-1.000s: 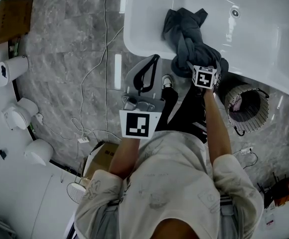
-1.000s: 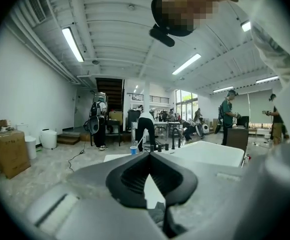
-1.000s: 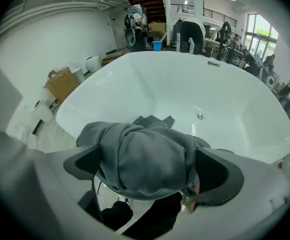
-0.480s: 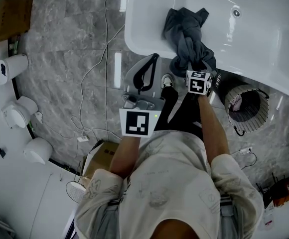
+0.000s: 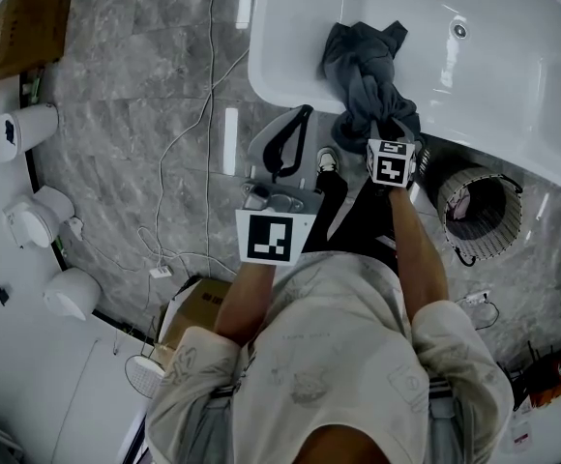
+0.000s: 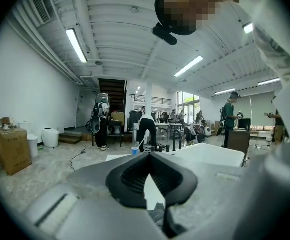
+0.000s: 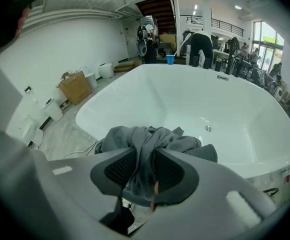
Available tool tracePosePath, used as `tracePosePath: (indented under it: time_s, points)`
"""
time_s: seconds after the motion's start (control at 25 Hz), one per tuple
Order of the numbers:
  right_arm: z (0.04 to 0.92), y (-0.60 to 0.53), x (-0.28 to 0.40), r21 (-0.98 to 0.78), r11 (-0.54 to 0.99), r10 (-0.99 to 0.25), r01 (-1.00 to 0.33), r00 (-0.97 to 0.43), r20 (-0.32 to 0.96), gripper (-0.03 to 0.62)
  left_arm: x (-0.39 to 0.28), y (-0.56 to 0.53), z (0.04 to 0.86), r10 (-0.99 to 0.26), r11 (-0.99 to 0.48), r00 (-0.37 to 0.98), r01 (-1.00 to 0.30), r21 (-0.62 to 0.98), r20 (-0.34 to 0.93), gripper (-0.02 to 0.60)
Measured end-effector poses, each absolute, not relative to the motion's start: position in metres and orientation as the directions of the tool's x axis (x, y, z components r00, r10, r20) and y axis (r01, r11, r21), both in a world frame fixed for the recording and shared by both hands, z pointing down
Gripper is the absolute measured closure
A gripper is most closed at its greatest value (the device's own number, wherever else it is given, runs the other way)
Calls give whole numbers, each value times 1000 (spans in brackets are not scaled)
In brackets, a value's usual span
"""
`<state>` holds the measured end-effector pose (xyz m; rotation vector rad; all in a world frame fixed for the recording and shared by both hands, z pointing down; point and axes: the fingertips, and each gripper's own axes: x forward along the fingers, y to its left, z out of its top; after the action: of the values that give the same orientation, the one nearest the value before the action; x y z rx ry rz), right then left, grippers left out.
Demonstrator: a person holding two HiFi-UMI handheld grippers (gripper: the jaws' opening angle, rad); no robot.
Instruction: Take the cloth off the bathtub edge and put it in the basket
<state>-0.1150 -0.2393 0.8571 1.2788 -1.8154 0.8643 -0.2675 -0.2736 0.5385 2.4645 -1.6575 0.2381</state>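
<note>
A dark grey cloth lies bunched over the near edge of the white bathtub, with one end hanging down outside. My right gripper is at that hanging end. In the right gripper view its jaws are closing and the cloth fills the gap between the pads, which press on it. The round wicker basket stands on the floor to the right of that gripper, beside the tub. My left gripper hangs over the floor left of the cloth, jaws together and holding nothing.
A white cable trails over the grey marble floor left of the tub. Cardboard boxes and white fixtures line the left side. The person's shoe stands close to the tub's edge.
The right gripper's jaws have closed in on the hanging end of the cloth, and the bundle there has drawn narrower. The left gripper has stayed put.
</note>
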Motion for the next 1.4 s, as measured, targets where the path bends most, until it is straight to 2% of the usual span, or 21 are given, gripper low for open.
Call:
tracePosePath:
  time_s: [0.36, 0.4, 0.44, 0.88, 1.4]
  points:
    - [799, -237, -116, -79, 300, -560, -951, -242, 792, 487, -262, -268, 519, -905, -384, 386, -922, 45, 181, 581]
    - [789, -239, -116, -67, 299, -583, -952, -238, 777, 497, -262, -266, 516, -905, -387, 388, -921, 44, 175, 581]
    - [778, -240, -116, -52, 301, -605, -952, -233, 762, 583, -262, -265, 514, -905, -389, 390, -920, 42, 170, 581]
    - [695, -253, -121, -6, 338, -729, -941, -266, 631, 583, -255, -248, 492, -908, -397, 400, -917, 44, 124, 581]
    - [531, -269, -105, 36, 293, -898, -956, -262, 353, 582, -239, -239, 445, -901, -432, 433, -901, 31, 22, 581]
